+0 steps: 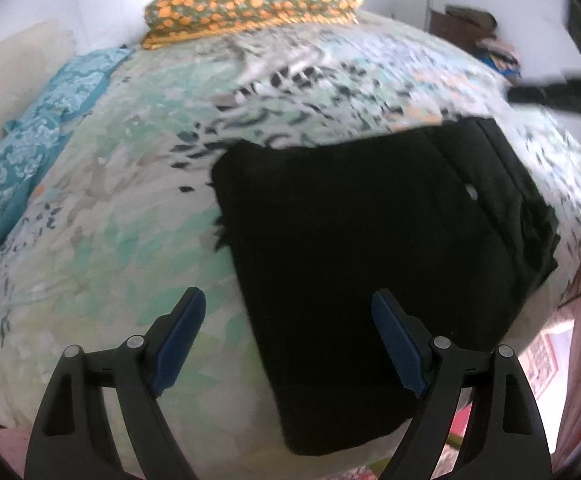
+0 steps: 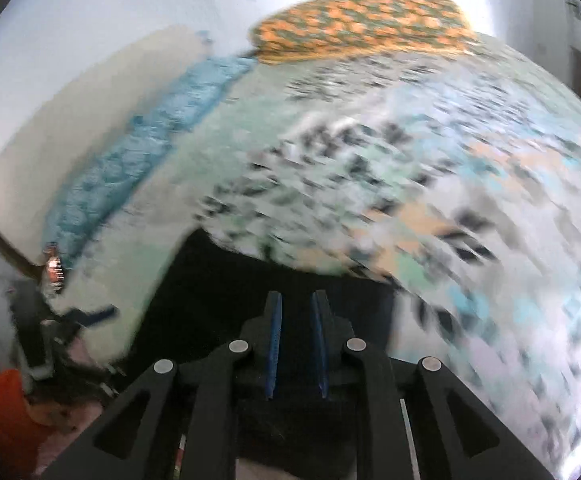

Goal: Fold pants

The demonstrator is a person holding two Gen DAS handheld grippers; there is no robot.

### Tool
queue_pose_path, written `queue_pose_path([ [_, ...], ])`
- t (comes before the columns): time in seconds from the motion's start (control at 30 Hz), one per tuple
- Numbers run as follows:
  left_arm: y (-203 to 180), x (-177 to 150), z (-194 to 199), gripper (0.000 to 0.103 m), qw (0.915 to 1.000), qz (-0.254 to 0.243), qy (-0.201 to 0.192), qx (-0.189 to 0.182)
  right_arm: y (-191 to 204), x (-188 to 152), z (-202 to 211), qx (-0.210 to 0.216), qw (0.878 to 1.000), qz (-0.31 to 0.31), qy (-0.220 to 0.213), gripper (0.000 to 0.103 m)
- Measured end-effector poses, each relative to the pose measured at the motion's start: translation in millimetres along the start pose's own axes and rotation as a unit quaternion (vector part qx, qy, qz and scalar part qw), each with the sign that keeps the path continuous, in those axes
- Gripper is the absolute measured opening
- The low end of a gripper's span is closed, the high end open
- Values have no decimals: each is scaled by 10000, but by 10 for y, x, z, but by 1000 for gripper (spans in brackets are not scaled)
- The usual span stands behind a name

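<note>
I can read no writing anywhere. My left gripper (image 1: 286, 300) hangs wide open above the folded black pants (image 1: 370, 220) on the bed (image 1: 110, 220); my right gripper (image 2: 296, 300), tilted downward, has narrowed jaws, nothing visibly pinched.

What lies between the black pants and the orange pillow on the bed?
Only bare patterned bedspread; nothing else sits between the pants and the pillow. The left wrist view shows it best.

the right wrist view is smeared with blur: the bed's (image 2: 470, 168) print runs to streaks. the pants (image 2: 218, 292) lie partly hidden behind the right gripper (image 2: 296, 304).
</note>
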State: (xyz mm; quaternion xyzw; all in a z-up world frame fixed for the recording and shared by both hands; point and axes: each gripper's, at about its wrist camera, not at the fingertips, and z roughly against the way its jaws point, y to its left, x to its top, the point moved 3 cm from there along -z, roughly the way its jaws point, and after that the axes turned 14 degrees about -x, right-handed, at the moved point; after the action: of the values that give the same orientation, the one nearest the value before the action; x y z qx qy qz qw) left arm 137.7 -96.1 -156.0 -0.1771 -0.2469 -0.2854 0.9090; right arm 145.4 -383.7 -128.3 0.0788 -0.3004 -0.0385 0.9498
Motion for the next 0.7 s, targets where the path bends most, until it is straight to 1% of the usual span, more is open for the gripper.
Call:
queue_pose_path([
  [0.03, -43, -37, -48, 87, 9999, -92, 115, -38, -30, -21, -197, -166, 9996, -9, 232, 17],
  [0.07, -84, -75, -83, 87, 9996, -193, 198, -60, -107, -95, -443, -427, 9973, -60, 597, 15],
  [0.1, -127, -116, -102, 87, 9992, -303, 258, -60, -205, -205, -673, -570, 9935, -181, 968, 11],
  [0.13, -165, -143, -95, 87, 9988, -375, 283, -96, -289, -285, -784, -529, 9921, -290, 1098, 5],
  [0.2, -200, -152, -35, 87, 9987, -403, 279, -122, -323, -303, -702, -452, 9941, -422, 893, 5],
  [0.23, -195, -143, -2, 87, 9989, -372, 266, -107, -287, -283, -557, -518, 9948, -406, 781, 5],
  [0.27, -177, -126, 37, 87, 9992, -305, 232, -107, -231, -272, -396, -578, 9956, -337, 658, 7],
  [0.37, -63, -32, 162, 89, 9998, 119, 0, -165, -26, -363, 44, -557, 9976, 55, 395, 10],
  [0.43, 10, 31, 173, 92, 9988, 418, -74, -236, 90, -558, 177, -471, 9976, 205, 468, 10],
  [0.47, 28, 43, 135, 93, 9981, 540, -28, -290, 134, -710, 172, -524, 9960, 317, 645, 10],
  [0.53, 24, 8, 15, 94, 9977, 598, 181, -282, 137, -1084, 6, -758, 9897, 442, 1132, 10],
  [0.57, 5, -51, -85, 94, 9973, 582, 394, -223, 122, -1220, -23, -689, 9904, 346, 1145, 10],
  [0.6, -5, -102, -144, 94, 9967, 580, 532, -210, 110, -1287, 16, -606, 9925, 152, 1047, 10],
  [0.63, -11, -142, -169, 94, 9961, 601, 597, -237, 118, -1289, 55, -557, 9929, 63, 1049, 10],
  [0.7, 2, -158, -97, 94, 9960, 675, 525, -258, 152, -1256, 162, -641, 9929, 68, 1003, 10],
])
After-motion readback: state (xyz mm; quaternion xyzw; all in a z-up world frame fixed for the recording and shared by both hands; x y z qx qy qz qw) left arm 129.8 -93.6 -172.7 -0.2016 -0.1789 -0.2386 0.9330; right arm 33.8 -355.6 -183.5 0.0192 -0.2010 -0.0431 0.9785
